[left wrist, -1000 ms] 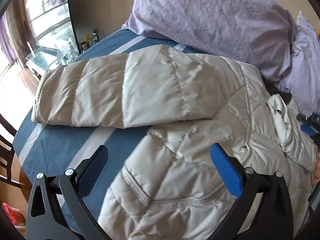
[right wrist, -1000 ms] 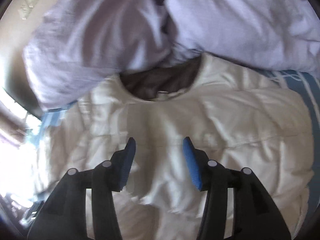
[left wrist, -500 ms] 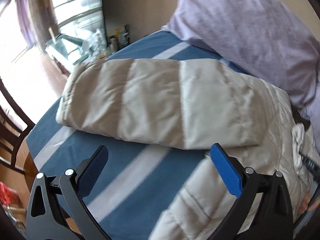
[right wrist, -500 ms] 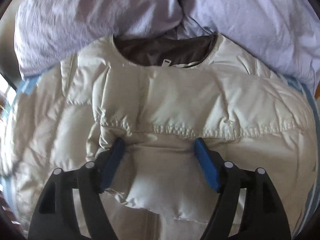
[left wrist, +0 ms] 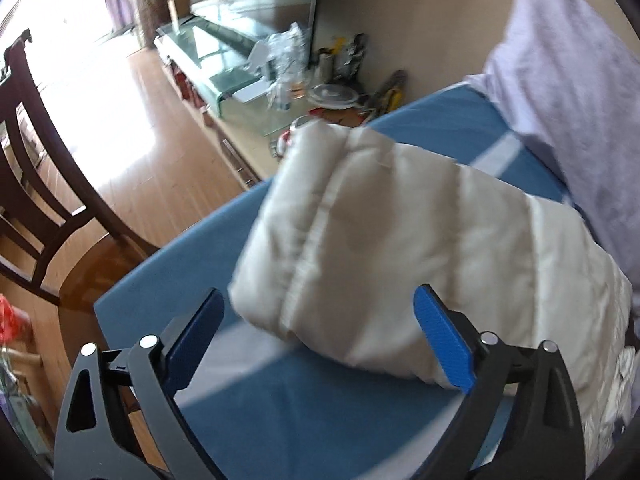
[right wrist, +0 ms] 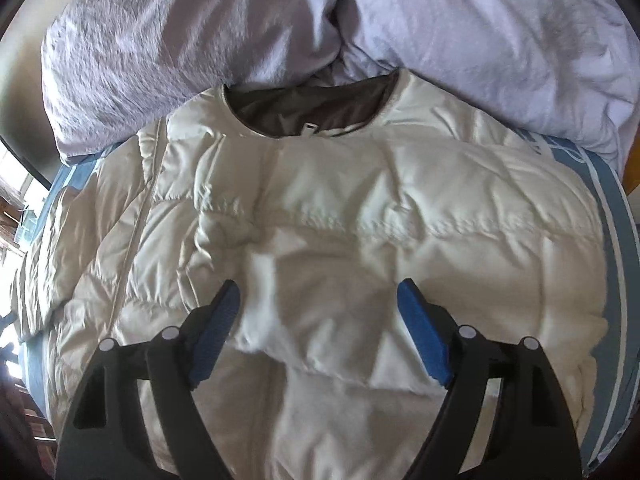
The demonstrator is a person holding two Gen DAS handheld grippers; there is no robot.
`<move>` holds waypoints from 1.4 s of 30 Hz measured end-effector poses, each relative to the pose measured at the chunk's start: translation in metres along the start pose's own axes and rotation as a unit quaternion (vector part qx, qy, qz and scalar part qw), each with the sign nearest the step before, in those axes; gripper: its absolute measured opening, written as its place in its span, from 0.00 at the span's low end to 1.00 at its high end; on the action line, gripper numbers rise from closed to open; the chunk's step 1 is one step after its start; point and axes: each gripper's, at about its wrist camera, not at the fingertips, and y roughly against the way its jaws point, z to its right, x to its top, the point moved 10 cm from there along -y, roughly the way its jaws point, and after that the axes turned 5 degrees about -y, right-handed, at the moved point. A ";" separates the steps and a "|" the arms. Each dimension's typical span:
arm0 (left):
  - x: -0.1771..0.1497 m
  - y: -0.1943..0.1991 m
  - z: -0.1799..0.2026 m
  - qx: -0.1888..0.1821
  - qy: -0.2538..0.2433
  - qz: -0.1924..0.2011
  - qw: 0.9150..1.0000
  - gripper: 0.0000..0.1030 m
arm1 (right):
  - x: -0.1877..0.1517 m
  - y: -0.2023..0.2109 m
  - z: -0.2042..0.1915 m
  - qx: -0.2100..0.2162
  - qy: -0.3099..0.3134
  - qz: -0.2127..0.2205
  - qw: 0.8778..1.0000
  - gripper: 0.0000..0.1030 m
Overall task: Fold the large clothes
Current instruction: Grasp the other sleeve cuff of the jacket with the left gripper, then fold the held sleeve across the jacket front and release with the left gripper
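A cream quilted puffer jacket [right wrist: 360,216] lies front-up on a blue bed sheet, its dark-lined collar [right wrist: 308,108] toward the pillows. Its right sleeve is folded across the chest, cuff [right wrist: 280,300] between my right fingers. My right gripper [right wrist: 320,328] is open just above that cuff. In the left wrist view the other sleeve [left wrist: 420,240] lies stretched out on the sheet, its cuff end [left wrist: 288,280] close in front of my left gripper [left wrist: 324,332], which is open and empty.
Two lilac pillows [right wrist: 200,40] sit behind the collar. The bed's blue sheet with pale stripes [left wrist: 320,412] ends at an edge on the left. Beyond it are a wooden floor, a dark chair [left wrist: 44,184] and a cluttered glass-topped cabinet [left wrist: 256,76].
My left gripper has swung left along the outstretched sleeve to its cuff end. My right gripper has opened wider over the folded sleeve and the view has steadied.
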 end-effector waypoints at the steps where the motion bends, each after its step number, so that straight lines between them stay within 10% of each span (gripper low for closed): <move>1: 0.002 -0.005 -0.005 0.004 0.003 -0.004 1.000 0.90 | -0.002 0.002 0.002 0.000 -0.001 -0.001 1.000 0.79; 11: 0.003 -0.013 -0.002 -0.013 -0.004 0.003 1.000 0.70 | -0.017 0.018 0.031 -0.006 -0.016 -0.003 1.000 0.79; 19: 0.003 -0.001 0.017 -0.039 -0.002 0.009 0.999 0.17 | -0.025 0.023 0.034 -0.002 -0.025 -0.004 1.000 0.79; 29: 0.041 0.076 0.066 -0.109 -0.012 0.082 0.991 0.13 | -0.025 0.041 0.057 0.010 -0.053 0.017 0.998 0.79; 42: 0.036 0.199 0.249 -0.265 -0.137 0.138 0.944 0.13 | -0.039 0.058 0.099 0.008 -0.092 0.037 0.995 0.79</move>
